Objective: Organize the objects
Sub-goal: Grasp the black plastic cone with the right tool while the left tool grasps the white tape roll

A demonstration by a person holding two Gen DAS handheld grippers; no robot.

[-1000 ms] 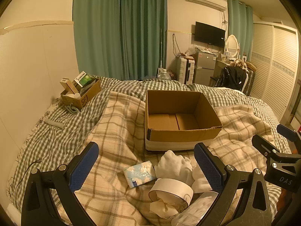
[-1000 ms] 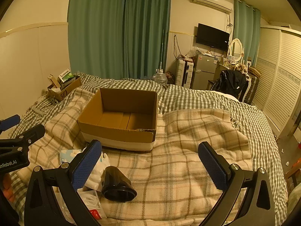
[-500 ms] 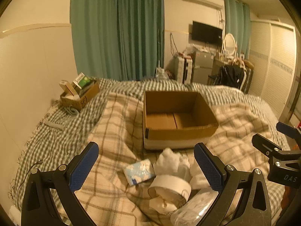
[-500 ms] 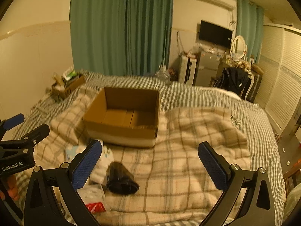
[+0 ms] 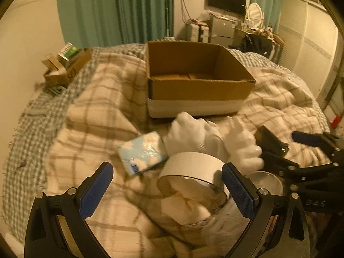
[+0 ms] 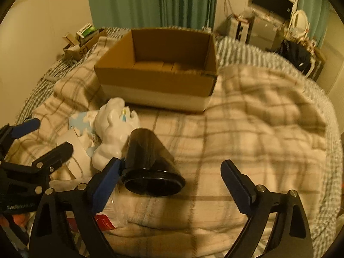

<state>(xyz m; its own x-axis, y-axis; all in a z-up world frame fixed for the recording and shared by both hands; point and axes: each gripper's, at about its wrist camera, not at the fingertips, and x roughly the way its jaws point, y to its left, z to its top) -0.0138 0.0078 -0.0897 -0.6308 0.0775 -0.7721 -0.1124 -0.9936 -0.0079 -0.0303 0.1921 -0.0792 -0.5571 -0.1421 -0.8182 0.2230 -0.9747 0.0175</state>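
Tape comes first, by the look of it: your left hand-held gripper (image 5: 166,185) hangs wide open and holds nothing, with the roll of white tape (image 5: 192,179) lying tilted on the plaid blanket (image 5: 96,116) between its pads, the right pad (image 5: 238,190) almost against the roll's rim. Lower until both pads span the roll's wall, then close squarely so it does not squirt sideways on the soft bedding. Your right hand-held gripper (image 6: 169,185) is just as wide and empty, its left pad beside the black cup (image 6: 148,162) lying on its side; shift left to centre the cup before closing. Both loads likely belong in the empty cardboard box (image 5: 193,90) just beyond the pile. Avoid snagging the tissue pack (image 5: 143,152) or white figurine (image 6: 111,133) nearby.
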